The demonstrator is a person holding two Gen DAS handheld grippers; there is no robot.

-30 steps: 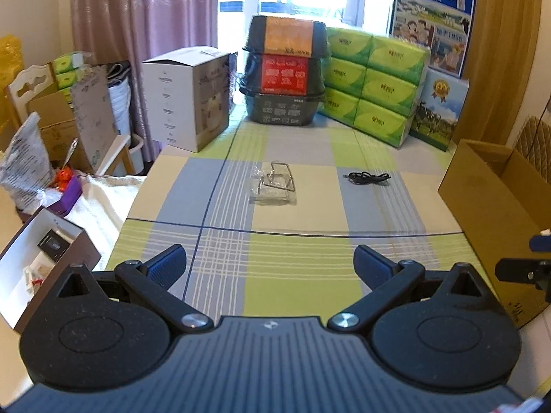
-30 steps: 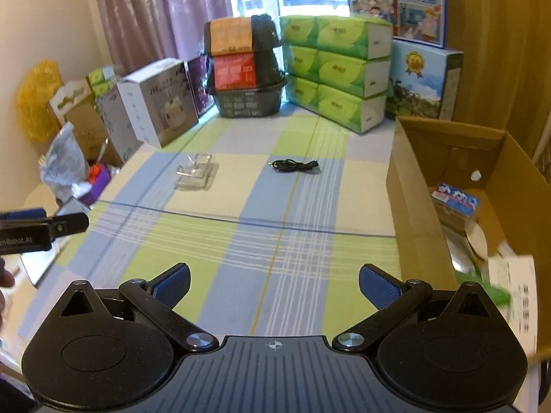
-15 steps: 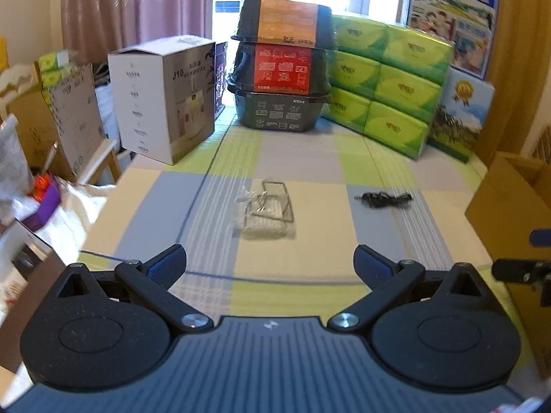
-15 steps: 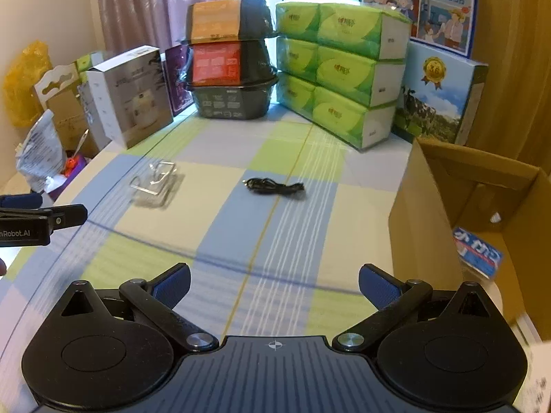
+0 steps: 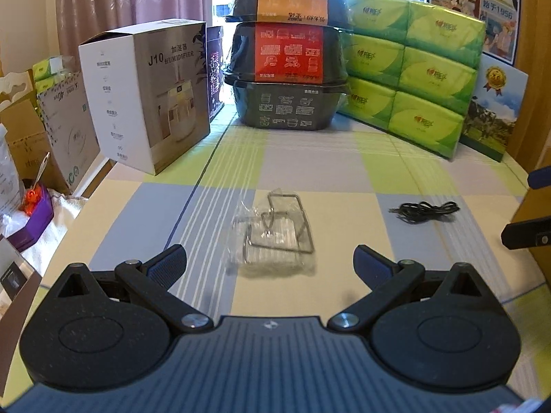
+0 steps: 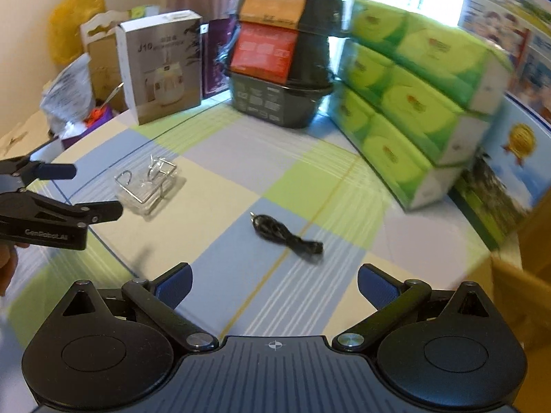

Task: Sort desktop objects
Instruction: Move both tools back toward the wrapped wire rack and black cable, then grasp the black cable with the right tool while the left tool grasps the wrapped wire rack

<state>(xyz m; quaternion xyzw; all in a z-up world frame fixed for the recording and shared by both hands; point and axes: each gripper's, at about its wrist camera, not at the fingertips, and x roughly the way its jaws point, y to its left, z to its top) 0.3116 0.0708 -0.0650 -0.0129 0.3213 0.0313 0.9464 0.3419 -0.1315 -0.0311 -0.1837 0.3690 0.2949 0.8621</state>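
1. Checked green, blue and cream cloth covers the worktop [image 5: 310,158]; stacked boxes line its far edge.
2. Left tongs [image 5: 270,261] stand apart, empty, just short of the bent wire rack in clear plastic wrap [image 5: 275,230].
3. Right tongs [image 6: 275,284] stand apart, empty, near the coiled black cable [image 6: 287,235].
4. Both items lie unsorted, so sorting appears unfinished.

The table [image 5: 310,168] centre lies bare around the wire rack in its bag [image 5: 275,230] and the black cable [image 5: 425,210]. The far edge is walled by the humidifier box [image 5: 144,99], stacked black containers [image 5: 289,65] and tissue packs [image 5: 413,79].
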